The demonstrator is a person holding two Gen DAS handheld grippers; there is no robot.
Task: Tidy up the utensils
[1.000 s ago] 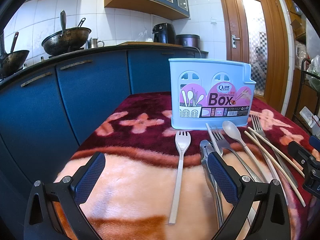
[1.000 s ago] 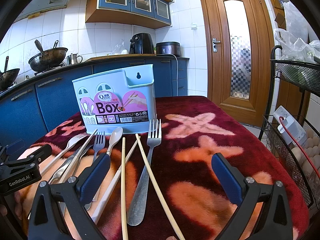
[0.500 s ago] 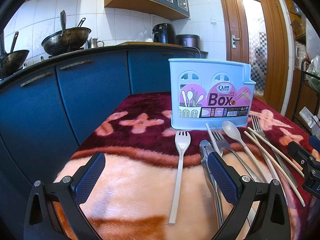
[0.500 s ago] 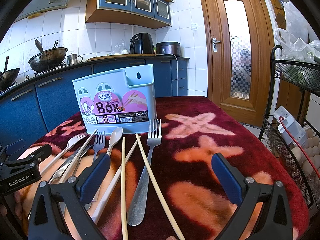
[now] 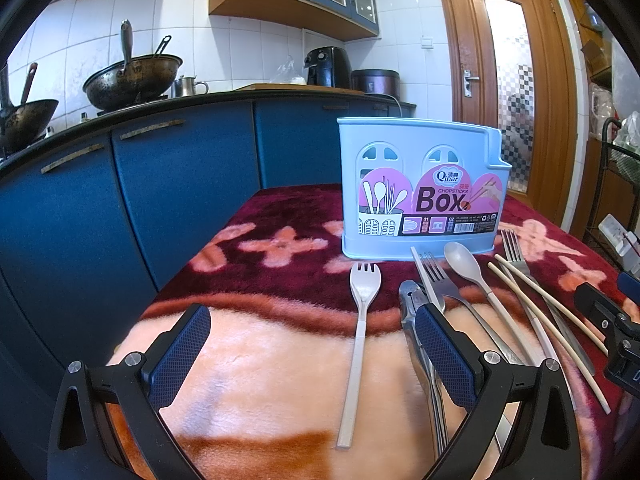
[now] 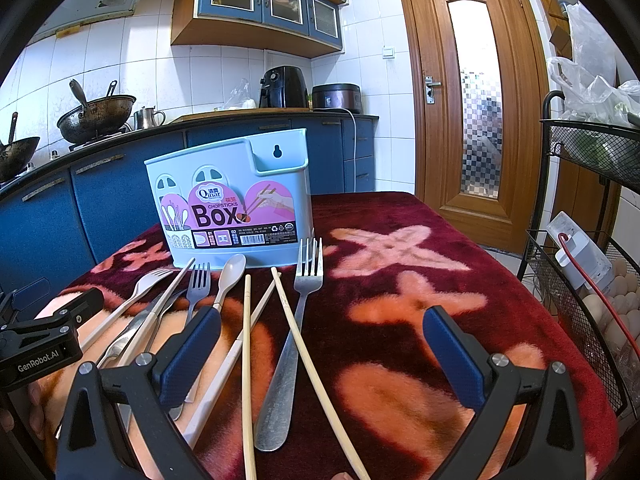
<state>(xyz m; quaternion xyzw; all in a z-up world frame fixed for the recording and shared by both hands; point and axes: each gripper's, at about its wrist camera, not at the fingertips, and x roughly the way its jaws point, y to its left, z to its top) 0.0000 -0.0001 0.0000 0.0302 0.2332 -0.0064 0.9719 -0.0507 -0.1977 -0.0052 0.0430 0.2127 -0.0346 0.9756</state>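
A light blue chopsticks box (image 5: 420, 196) (image 6: 236, 204) stands upright on a maroon floral blanket. In front of it lie utensils in a row: a beige plastic fork (image 5: 358, 336), metal tongs (image 5: 416, 320), a metal fork (image 5: 438, 284), a beige spoon (image 5: 464, 262) (image 6: 232, 272), two wooden chopsticks (image 5: 548, 312) (image 6: 304, 348) and a large metal fork (image 6: 296, 336). My left gripper (image 5: 310, 332) is open low over the blanket, with the beige fork's handle between its fingers' line, untouched. My right gripper (image 6: 320, 332) is open above the chopsticks and large fork.
A blue kitchen counter (image 5: 160, 168) with woks (image 5: 132, 80) runs along the left. A wooden door (image 6: 476, 120) is behind. A black wire rack (image 6: 592, 280) with eggs and a power strip stands right of the table edge.
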